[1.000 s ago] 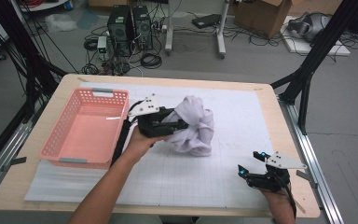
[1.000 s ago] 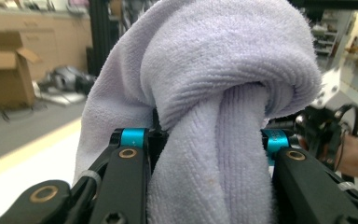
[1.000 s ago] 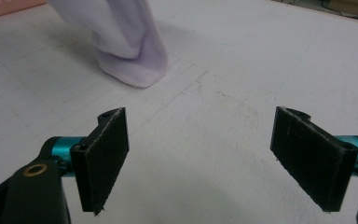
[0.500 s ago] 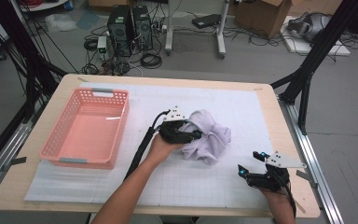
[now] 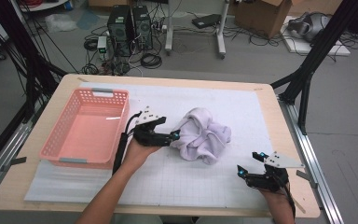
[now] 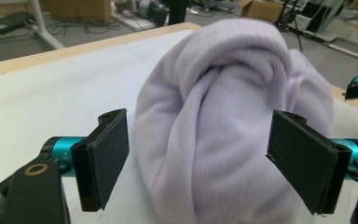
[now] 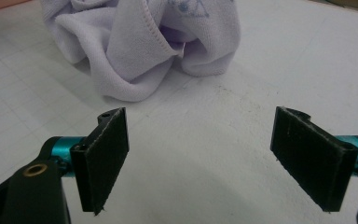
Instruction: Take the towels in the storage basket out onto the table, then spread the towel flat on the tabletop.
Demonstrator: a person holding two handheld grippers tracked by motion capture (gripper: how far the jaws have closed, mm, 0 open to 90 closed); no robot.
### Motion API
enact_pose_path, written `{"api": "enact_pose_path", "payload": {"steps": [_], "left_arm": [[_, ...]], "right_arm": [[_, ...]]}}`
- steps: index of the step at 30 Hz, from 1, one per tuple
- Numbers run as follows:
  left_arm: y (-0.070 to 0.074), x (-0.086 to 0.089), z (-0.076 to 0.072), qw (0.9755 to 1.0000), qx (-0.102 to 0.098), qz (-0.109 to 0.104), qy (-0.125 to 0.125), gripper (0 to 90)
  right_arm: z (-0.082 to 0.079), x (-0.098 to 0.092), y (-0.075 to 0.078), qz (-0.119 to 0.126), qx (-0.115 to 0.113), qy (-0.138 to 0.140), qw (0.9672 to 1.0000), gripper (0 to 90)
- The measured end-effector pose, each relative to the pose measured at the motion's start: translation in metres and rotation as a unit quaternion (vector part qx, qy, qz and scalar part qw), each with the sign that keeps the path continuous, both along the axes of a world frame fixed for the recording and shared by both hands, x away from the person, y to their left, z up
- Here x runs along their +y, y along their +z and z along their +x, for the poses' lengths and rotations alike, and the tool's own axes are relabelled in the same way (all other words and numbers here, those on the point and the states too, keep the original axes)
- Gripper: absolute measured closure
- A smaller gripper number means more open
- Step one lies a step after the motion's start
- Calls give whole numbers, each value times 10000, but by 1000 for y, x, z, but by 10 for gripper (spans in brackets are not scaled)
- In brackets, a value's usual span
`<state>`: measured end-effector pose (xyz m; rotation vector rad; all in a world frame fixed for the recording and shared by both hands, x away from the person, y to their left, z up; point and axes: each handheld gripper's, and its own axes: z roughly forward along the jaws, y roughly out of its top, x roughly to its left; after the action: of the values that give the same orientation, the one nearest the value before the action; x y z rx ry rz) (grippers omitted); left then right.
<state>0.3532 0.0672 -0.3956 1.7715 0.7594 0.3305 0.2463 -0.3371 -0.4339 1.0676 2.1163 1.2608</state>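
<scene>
A crumpled pale lilac cloth point(image 5: 200, 135) lies in a heap on the white grid mat, a little right of the middle. My left gripper point(image 5: 172, 136) lies low at the cloth's left side and points right into it. In the left gripper view the cloth point(image 6: 214, 116) bulges between the two black pads point(image 6: 105, 158), which stand wide and do not press on it; the jaws have just been opening. My right gripper point(image 5: 249, 163) rests near the front right corner, open, with bare mat between its pads point(image 7: 105, 158). The cloth point(image 7: 140, 42) lies beyond its tips.
A pink plastic basket point(image 5: 51, 144), with nothing in it, stands on the left part of the table. The white mat point(image 5: 177, 186) covers most of the wooden tabletop. Black frame posts stand at both sides, and cables and computers lie on the floor behind.
The left gripper carried the cloth to the right and down onto the mat, then let go of it and drew back a little to the left. The right gripper stayed put.
</scene>
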Motion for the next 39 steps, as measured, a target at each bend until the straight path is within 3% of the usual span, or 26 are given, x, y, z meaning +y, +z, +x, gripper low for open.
{"api": "enact_pose_path", "payload": {"steps": [3, 4, 8, 11, 15, 22, 39], "left_arm": [[-8, 12, -17, 9999, -105, -100, -7, 210], [-15, 18, -29, 9998, -188, -37, -93, 201], [-23, 24, -42, 9996, -277, 23, -91, 193], [-31, 28, -50, 9994, -297, -93, -128, 193], [-37, 27, -50, 9995, -298, 0, -75, 195], [-39, 31, -53, 9992, -317, -239, -4, 194], [-36, 34, -55, 9988, -420, -266, 21, 202]], "right_arm": [[1, 0, 0, 3, -7, 2, 10000, 183], [1, 1, 0, 0, 21, -15, 10000, 183], [2, 2, -1, 7, 20, -21, 10000, 183], [4, 4, -1, 23, 53, -39, 10000, 183], [5, 5, -2, 5, 68, -44, 10000, 183], [5, 1, -3, 31, 97, -125, 9999, 183], [5, -4, -5, 50, 160, -192, 9997, 183]]}}
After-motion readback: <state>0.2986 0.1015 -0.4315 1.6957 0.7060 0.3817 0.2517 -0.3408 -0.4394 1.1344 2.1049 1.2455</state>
